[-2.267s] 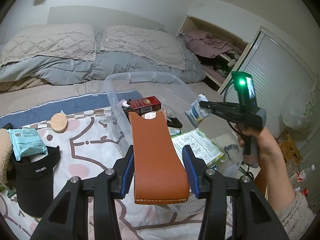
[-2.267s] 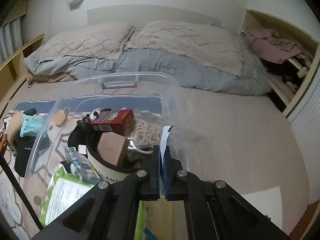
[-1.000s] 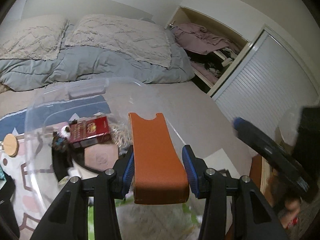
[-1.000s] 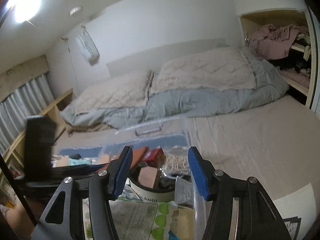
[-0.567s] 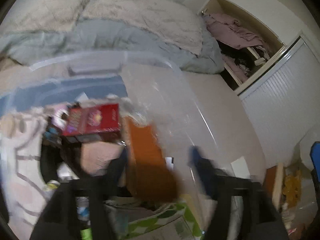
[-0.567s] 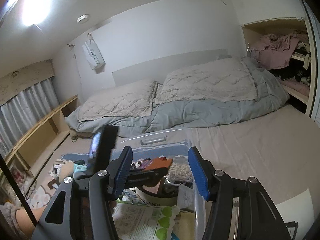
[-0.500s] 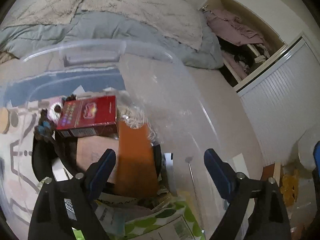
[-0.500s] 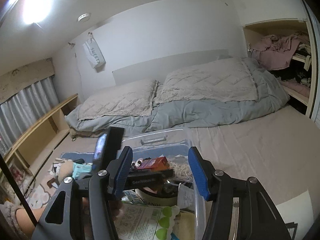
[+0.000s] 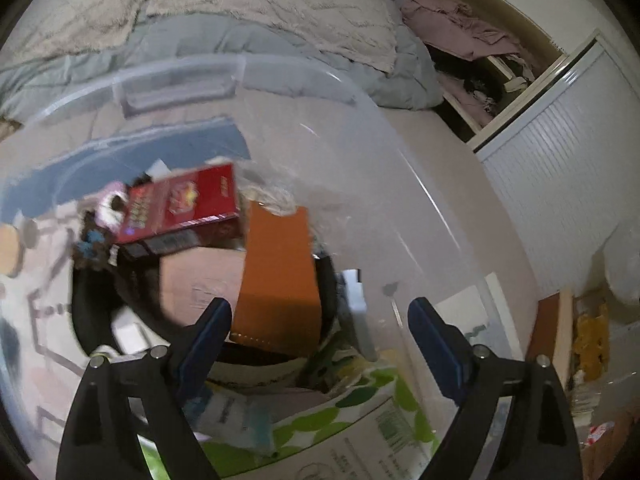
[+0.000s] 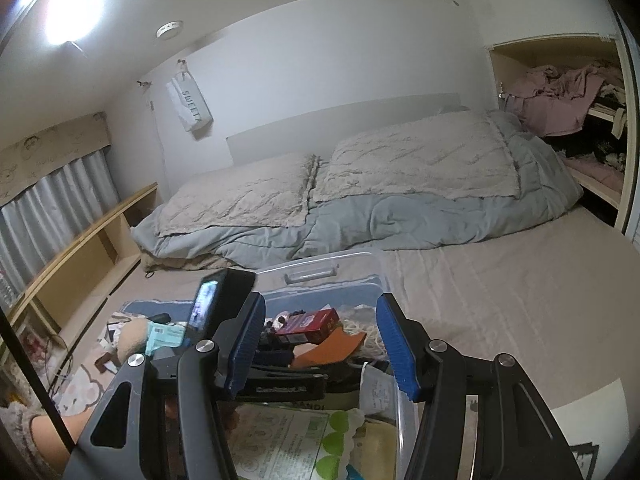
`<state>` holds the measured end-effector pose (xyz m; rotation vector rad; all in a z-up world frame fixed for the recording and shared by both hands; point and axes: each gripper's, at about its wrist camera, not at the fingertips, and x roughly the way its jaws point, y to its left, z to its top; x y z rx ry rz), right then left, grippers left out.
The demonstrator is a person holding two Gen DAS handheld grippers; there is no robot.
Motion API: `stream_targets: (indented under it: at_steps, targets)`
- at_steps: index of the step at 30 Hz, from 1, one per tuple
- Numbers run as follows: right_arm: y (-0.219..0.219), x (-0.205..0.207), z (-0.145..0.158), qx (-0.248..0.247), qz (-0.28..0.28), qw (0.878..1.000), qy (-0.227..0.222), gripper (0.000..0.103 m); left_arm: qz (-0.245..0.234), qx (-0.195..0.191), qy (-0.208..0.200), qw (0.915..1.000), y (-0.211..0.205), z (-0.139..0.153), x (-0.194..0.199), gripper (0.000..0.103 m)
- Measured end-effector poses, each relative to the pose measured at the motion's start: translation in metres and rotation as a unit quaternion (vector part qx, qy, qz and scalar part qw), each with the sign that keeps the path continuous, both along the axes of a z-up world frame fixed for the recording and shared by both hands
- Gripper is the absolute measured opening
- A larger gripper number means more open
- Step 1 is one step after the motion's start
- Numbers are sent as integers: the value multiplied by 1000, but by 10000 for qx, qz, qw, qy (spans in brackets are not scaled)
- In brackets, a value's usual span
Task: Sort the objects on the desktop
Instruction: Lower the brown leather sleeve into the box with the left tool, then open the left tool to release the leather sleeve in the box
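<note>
Both my claws stand wide and empty: left gripper [image 9: 320,320] has just been opening, and the orange leather sleeve [image 9: 278,280] lies free in the clear plastic bin [image 9: 180,80], propped on the black cap [image 9: 104,312]. Withdrawing carelessly, I'd likely snag it. Right gripper [image 10: 320,344] hovers. Wall pouch [image 10: 190,104] reads "SWEET".
</note>
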<state>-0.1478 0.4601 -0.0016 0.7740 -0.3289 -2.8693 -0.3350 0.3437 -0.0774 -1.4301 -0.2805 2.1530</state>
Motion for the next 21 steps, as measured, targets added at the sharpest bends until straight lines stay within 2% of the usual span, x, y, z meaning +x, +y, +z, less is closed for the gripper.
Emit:
stream_targets:
  at_steps: [4, 9, 16, 21]
  targets:
    - [-1, 3, 2, 11, 27, 10000, 43, 58, -229, 235, -73, 9994, 17, 0, 3, 90]
    - [3, 2, 3, -83, -33, 9999, 61, 58, -384, 250, -155, 9988, 37, 0, 9, 90]
    - [1, 2, 3, -63, -31, 9999, 76, 58, -259, 267, -61, 9993, 25, 7, 11, 90]
    - [0, 1, 0, -66, -46, 9999, 62, 58, -196, 151, 173, 9995, 11, 16, 19, 90]
